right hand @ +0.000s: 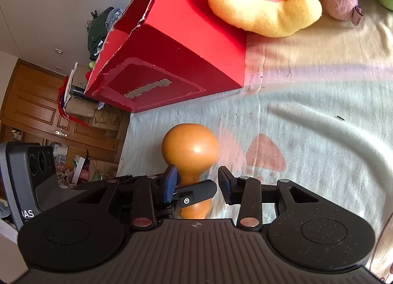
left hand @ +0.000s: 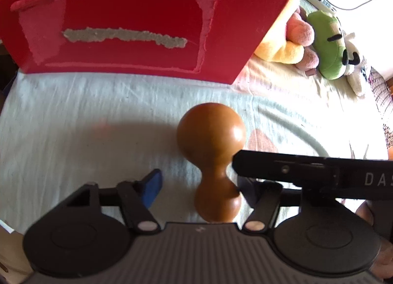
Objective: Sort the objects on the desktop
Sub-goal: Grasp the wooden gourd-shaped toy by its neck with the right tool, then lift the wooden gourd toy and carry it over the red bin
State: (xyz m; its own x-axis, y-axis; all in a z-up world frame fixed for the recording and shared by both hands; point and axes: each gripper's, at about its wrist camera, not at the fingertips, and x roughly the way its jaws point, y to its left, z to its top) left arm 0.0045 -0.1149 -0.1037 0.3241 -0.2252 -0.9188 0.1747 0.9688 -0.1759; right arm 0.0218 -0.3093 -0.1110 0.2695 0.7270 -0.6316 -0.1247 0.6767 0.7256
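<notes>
The brown gourd (left hand: pixel 211 158) lies on the pale bedsheet (left hand: pixel 86 117), long axis running away from both cameras, big bulb far, small bulb near. It is smooth, glossy and narrow-waisted. The left tool (left hand: pixel 196 185) straddles the waist, its left pad clear of it; whether the right pad touches I cannot tell. The right tool (right hand: pixel 197 181) stands unclenched around the neck. Beyond sit a torn red box (left hand: pixel 137 26), then plush toys (left hand: pixel 329 46).
</notes>
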